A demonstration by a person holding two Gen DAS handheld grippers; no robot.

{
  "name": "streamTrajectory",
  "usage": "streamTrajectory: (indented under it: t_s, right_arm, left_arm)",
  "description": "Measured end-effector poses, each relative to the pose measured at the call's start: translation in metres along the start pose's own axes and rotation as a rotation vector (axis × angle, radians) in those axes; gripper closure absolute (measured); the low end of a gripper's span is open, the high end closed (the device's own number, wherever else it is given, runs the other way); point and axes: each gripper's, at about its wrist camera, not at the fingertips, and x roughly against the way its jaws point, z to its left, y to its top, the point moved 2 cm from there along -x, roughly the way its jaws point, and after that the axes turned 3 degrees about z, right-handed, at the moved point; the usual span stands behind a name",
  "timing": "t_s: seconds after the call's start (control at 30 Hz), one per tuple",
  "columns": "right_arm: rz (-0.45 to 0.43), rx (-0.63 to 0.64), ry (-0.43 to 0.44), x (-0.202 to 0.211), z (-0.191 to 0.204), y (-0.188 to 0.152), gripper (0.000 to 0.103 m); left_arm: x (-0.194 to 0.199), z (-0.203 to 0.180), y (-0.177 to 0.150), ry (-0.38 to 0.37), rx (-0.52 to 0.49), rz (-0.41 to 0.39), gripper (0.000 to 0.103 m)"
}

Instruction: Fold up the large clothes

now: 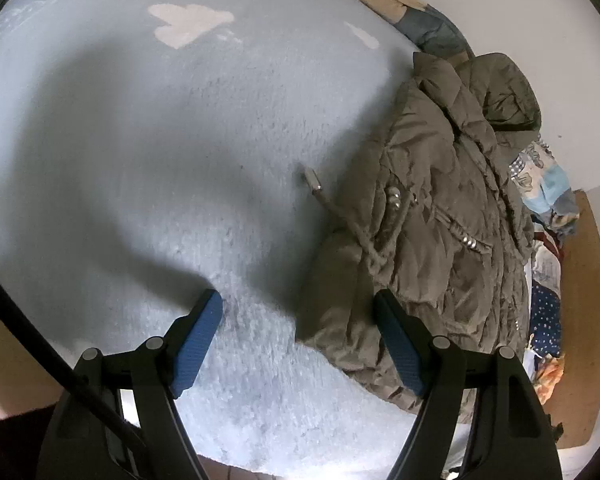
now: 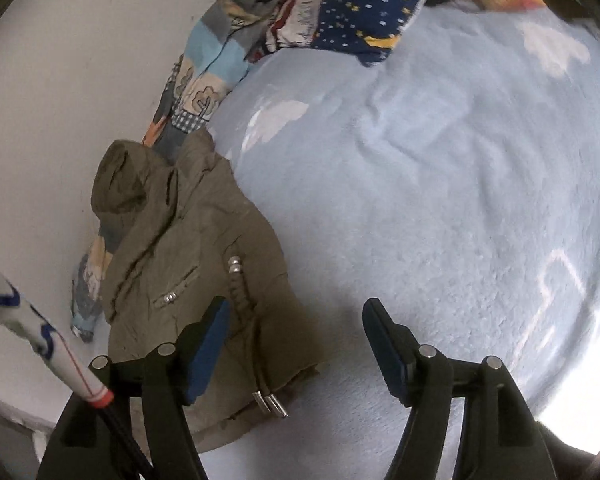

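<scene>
Jacket sits bundled at the bed's far edge by the wall, folded small already; my left tool and right tool hang open, empty.

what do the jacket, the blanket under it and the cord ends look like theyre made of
Jacket: olive, crinkly, slightly shiny fabric, probably padded nylon or polyester.
Blanket: pale blue, fuzzy nap, looks like fleece or plush.
Cord ends: silvery and glinting, likely metal, possibly plated plastic.
</scene>
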Motion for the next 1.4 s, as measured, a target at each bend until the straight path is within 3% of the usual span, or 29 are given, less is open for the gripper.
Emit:
streamTrajectory:
  t_s: [0.27,0.53,0.63,0.67,0.7,0.8,1.0,1.33,1.4]
  right_arm:
    - [0.035,-0.059,0.039,-0.010,-0.008,-0.002,0.027]
    - [0.093,-0.012,0.034,-0.040,0.006,-0.008,0.027]
    - [0.128,0.063,0.046,-0.059,0.024,-0.017,0.026]
    - [0.137,0.100,0.047,-0.064,0.031,-0.020,0.042]
    - [0.137,0.133,0.040,-0.067,0.037,-0.022,0.067]
    - [0.122,0.206,0.002,-0.065,0.049,-0.026,0.081]
    - [0.055,0.349,-0.058,-0.041,0.069,-0.038,0.088]
    - [0.012,0.459,-0.047,0.005,0.085,-0.066,0.090]
    - [0.025,0.457,-0.050,0.009,0.082,-0.073,0.090]
  left_arm:
    - [-0.011,-0.018,-0.003,-0.087,-0.009,0.010,0.025]
    - [-0.024,-0.043,-0.011,-0.085,-0.085,-0.001,0.021]
    - [-0.028,-0.055,-0.014,-0.035,-0.141,-0.045,0.023]
    - [-0.027,-0.059,-0.015,-0.003,-0.172,-0.065,0.038]
    - [-0.028,-0.063,-0.014,0.023,-0.198,-0.078,0.063]
    - [-0.025,-0.078,-0.016,0.053,-0.283,-0.115,0.080]
    - [-0.001,-0.099,-0.025,0.093,-0.397,-0.213,0.085]
    - [0.023,-0.094,-0.038,0.116,-0.396,-0.229,0.085]
    - [0.020,-0.090,-0.034,0.146,-0.374,-0.209,0.075]
